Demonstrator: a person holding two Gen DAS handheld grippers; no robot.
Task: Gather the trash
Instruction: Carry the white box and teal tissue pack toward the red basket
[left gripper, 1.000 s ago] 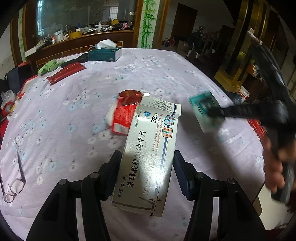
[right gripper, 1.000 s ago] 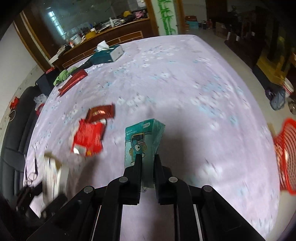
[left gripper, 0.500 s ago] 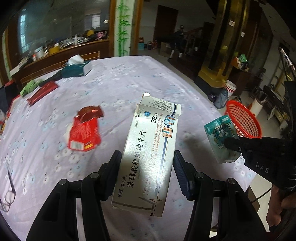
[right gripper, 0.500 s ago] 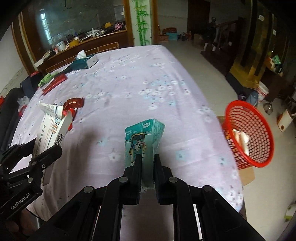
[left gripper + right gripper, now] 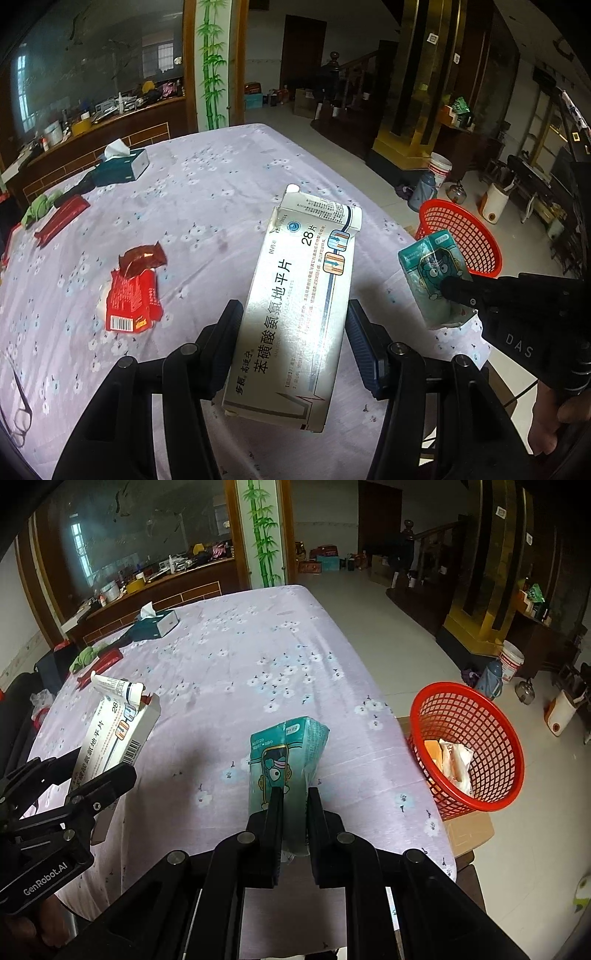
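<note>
Since the frame a second ago both grippers have swung from the table's middle toward its right edge, and the red basket (image 5: 467,746), then barely in view, now sits plainly beyond that edge; the left gripper (image 5: 291,343) stays clamped on the white medicine box (image 5: 295,302), raised above the floral cloth of the table (image 5: 207,206); the right gripper (image 5: 293,805) is closed on the teal tissue pack (image 5: 286,760), held above the cloth near the basket; bare cloth lies ahead of both, open floor past the edge; only the left view shows the red wrapper (image 5: 131,299) and spectacles (image 5: 18,413) lying on the table; only the right view shows wrappers already inside the basket.
</note>
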